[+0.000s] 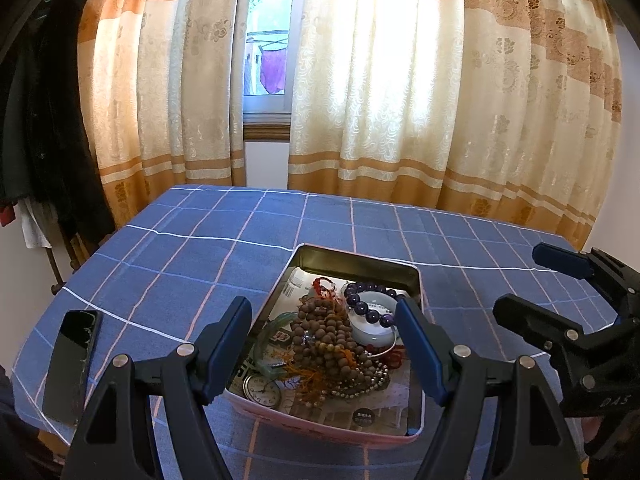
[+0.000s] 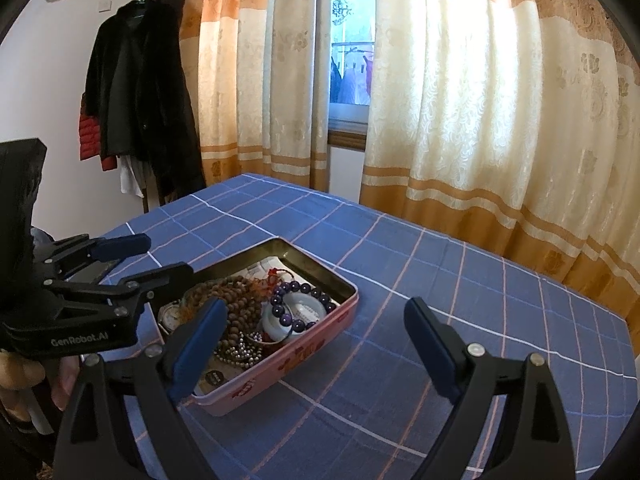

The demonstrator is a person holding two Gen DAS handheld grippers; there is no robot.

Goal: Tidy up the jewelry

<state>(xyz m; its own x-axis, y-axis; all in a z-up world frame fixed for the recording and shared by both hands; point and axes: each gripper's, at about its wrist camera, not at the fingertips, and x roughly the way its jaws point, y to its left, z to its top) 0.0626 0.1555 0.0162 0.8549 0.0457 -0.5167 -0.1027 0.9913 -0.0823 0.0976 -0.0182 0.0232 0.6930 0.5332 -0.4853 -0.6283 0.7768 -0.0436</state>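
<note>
Pink metal, with a dull gold inside, makes up the shallow rectangular tin (image 1: 362,266) that sits open on the blue checked tablecloth (image 1: 168,264); all the jewelry lies heaped inside it, on printed paper cards. Heaped in the middle is a long strand of brown wooden beads (image 1: 326,334) with orange tassel threads; beside it, toward the far right corner, a bracelet of dark purple round beads (image 1: 370,300) curls over a pale white bangle (image 1: 374,334); a translucent green bangle (image 1: 266,344) lies at the strand's left; a small silver pocket watch with a white dial (image 1: 262,391) rests in the near left corner; a string of small silver beads (image 1: 360,386) trails along the near side of the wooden strand; a small red ornament (image 1: 326,284) sits toward the far wall of the tin.

Hovering over the near end of the tin, the left gripper (image 1: 322,350) has its blue-padded fingers spread wide apart with nothing between the pads; they touch no piece of jewelry. In its own view the right gripper (image 2: 316,354) hangs above the near right side of the tin and the bare cloth beside it; its jaws likewise stand apart and empty.

On the cloth well left of the tin lies a black smartphone with a cracked screen (image 1: 72,364); cream and orange floral curtains (image 1: 380,92) hang behind the table; dark coats (image 2: 140,96) hang on a rack at the far left.
</note>
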